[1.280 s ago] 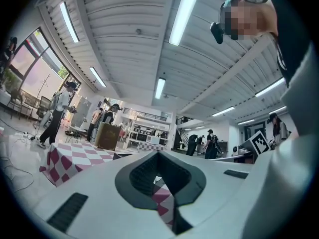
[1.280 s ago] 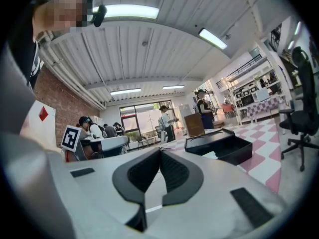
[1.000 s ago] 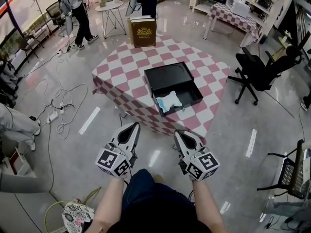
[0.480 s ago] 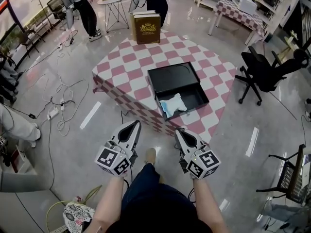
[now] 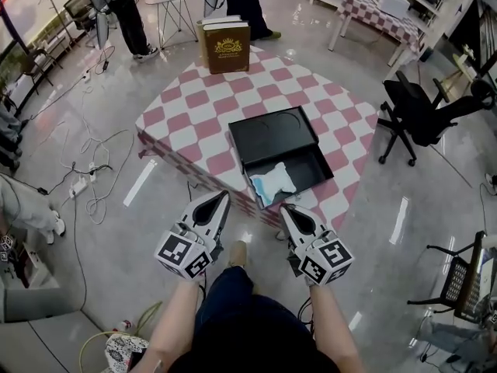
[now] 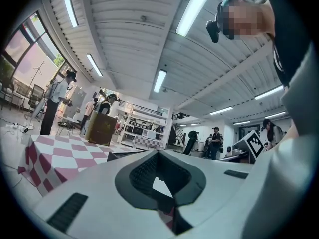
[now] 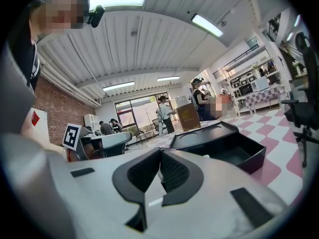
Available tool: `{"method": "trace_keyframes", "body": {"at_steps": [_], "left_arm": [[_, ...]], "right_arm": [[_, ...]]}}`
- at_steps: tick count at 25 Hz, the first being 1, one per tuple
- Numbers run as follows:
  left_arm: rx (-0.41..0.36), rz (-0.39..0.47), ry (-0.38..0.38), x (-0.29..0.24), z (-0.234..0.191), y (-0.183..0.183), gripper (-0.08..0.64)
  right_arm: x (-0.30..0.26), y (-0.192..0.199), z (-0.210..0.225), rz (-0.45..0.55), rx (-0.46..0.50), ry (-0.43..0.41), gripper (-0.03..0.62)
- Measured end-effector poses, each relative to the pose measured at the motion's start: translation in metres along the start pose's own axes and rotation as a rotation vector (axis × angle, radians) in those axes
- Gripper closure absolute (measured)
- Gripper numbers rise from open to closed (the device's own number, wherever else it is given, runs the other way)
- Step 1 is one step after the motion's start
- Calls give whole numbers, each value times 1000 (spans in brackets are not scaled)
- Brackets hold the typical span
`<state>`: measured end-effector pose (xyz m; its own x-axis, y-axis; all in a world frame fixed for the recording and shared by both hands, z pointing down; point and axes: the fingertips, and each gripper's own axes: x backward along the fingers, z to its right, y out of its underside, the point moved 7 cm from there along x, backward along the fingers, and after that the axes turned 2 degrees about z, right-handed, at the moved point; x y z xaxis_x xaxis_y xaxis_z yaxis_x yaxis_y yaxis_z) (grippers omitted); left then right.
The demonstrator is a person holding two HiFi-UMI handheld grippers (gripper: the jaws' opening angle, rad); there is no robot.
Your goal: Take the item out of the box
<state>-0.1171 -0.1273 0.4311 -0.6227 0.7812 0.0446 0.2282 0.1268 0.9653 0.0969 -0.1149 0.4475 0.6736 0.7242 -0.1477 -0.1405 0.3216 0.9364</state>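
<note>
— Claws first: how do they stand?

— Both are pinched together on nothing. In the head view the left claw and the right claw sit side by side in front of the person, noses toward 12 o'clock, short of the table. Each gripper view shows its own tips meeting, with no object between them.

— Why closed and carried as a pair?

— My guess is that nothing is within reach yet, so they ride shut. Whichever goes in would have to part its jaws first.

— Where is the item?

— The item, a pale white-and-blue packet, lies inside the black box, in the tray's 7 o'clock corner. That is the end nearest the claws, roughly at 12 o'clock from the right one. The lid lies flat against the tray at its 11 o'clock side, so nothing covers the packet. Whether the lid is hinged I cannot tell.

— And the surface?

— A pink-and-white checked cloth drapes the table down its sides. The box sits toward the 5 o'clock edge. A brown case with a gold emblem stands upright at the 12 o'clock corner.

— The room?

— It has a glossy grey floor that mirrors the ceiling lights. Cables trail at 9 o'clock of the table and a black office chair stands at 3 o'clock. A second checked table sits out at 1 o'clock, and people stand at the far 11 and 12 o'clock.
</note>
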Motion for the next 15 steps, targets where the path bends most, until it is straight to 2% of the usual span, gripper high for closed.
{"method": "trace_keyframes", "body": {"at_steps": [15], "left_arm": [[24,-60,79,-68,-36,13,558]], "right_arm": [[-41,-4,48,-125,2,70,586]]}}
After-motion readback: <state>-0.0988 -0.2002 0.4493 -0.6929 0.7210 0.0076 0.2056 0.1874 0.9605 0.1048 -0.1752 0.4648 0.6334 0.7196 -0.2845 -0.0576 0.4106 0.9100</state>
